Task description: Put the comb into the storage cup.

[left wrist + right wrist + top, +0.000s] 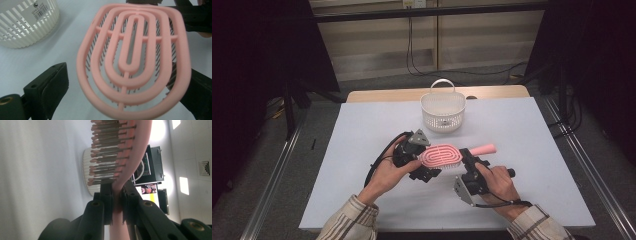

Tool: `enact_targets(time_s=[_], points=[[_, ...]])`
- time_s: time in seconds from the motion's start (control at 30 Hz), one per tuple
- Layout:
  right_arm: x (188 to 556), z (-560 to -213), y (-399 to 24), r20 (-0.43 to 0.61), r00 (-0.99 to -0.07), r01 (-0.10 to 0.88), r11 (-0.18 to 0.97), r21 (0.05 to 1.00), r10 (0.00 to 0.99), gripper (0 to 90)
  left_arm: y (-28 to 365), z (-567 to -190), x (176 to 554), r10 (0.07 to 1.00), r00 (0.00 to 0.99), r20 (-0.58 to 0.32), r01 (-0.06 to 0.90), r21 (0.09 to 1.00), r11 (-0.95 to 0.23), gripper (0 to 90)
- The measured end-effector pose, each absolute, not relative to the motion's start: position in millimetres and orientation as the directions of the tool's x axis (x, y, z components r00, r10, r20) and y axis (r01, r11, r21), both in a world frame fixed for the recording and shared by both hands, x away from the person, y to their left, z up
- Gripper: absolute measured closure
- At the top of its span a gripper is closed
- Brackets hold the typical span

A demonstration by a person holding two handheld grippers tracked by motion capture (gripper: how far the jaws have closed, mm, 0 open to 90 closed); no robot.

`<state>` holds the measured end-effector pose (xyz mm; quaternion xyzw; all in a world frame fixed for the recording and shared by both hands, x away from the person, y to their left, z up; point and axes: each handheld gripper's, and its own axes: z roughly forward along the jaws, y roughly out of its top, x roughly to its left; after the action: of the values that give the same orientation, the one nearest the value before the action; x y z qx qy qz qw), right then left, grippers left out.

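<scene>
We see a pink hairbrush [443, 155] held up just above the white tabletop [362, 125], in front of the white basket [442, 112], on the side nearer the person. The basket has slots in its wall and a thin handle standing up, and it sits at the far edge of the tabletop, a little way behind the brush and not touching it. The right gripper [468, 159] is squeezed tight on the neck of the brush, where the head meets the handle. In the right gripper view its two black jaws press on the pink neck from both sides, with the bristles [107, 152] sticking out to the left and the basket behind them. The pink handle [483, 149] pokes out past the right gripper, away from the basket's right side. The left gripper [424, 160] is at the other end of the brush, by the rounded tip of the head. In the left gripper view its jaws stand wide apart, one on each side of the head, and the pink rings of the brush back [132, 60] sit between them. We cannot see the jaws pressing on it. The basket shows in the top left corner of that view.
</scene>
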<state>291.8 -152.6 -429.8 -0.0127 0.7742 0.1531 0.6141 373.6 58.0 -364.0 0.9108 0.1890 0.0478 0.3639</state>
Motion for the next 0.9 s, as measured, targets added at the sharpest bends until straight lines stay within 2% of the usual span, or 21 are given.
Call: enact_targets(time_s=[0.63,0.9], points=[[296.1,-420.0,-164.8,-0.919,-0.275,-0.164,0.928,0.334,0.282,81.4,68.1,-360.7,369.5,0.411,0.911,-0.034,0.306,0.722,-0.62,4.9],[301.3,-417.5,-172.4,-0.871,-0.316,-0.129,0.893,0.431,0.375,81.5,73.7,-362.1,370.4,0.43,0.902,-0.026,0.313,0.726,-0.612,5.2]])
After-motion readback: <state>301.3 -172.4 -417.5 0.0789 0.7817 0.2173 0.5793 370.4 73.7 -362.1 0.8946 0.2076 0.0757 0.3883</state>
